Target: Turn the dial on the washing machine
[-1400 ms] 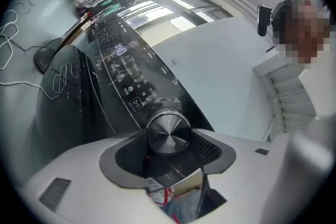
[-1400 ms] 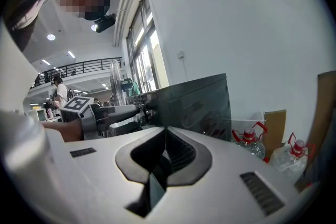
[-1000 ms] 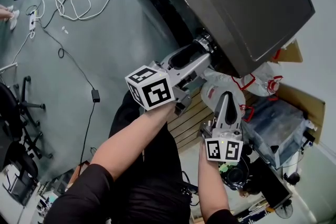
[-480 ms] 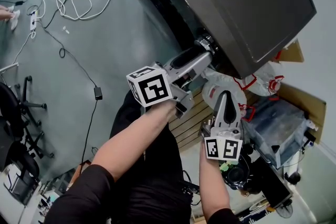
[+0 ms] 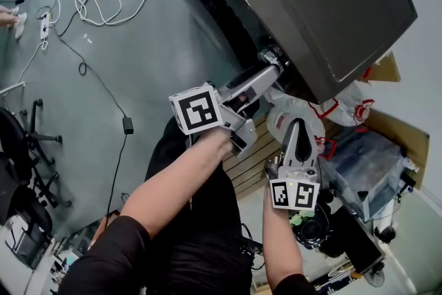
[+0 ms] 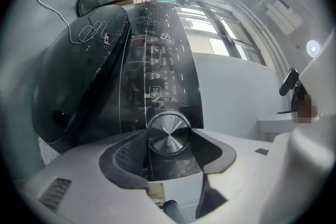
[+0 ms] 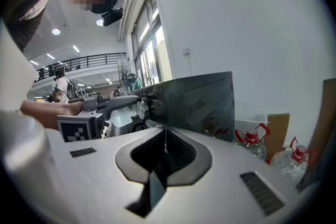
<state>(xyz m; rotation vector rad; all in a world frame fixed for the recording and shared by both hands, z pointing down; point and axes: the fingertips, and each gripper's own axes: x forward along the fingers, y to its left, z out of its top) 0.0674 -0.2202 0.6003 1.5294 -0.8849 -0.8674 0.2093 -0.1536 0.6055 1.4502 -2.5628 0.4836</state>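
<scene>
A dark grey washing machine [image 5: 311, 3] fills the upper right of the head view. Its round brushed-metal dial [image 6: 168, 134] sits at the near end of the glossy black control panel [image 6: 157, 60]. My left gripper [image 6: 168, 140] is shut on the dial, one pad on each side of it. In the head view the left gripper [image 5: 269, 67] reaches up to the dial [image 5: 271, 54] at the machine's front edge. My right gripper [image 5: 298, 126] hangs lower right of it, shut and empty, its jaws pressed together [image 7: 164, 150]. From the right gripper view, the left gripper [image 7: 100, 105] meets the machine [image 7: 199, 105].
White and black cables [image 5: 90, 7] and a power adapter [image 5: 126, 125] lie on the grey floor to the left. Water bottles with red handles [image 5: 345, 103], cardboard [image 5: 387, 128] and a plastic crate [image 5: 366, 173] crowd the right. A slatted pallet [image 5: 248, 162] lies underfoot. An office chair [image 5: 27, 141] stands far left.
The left gripper has rolled about its own axis while clamped on the dial: its marker cube now shows one face instead of two. The right gripper has stayed in place.
</scene>
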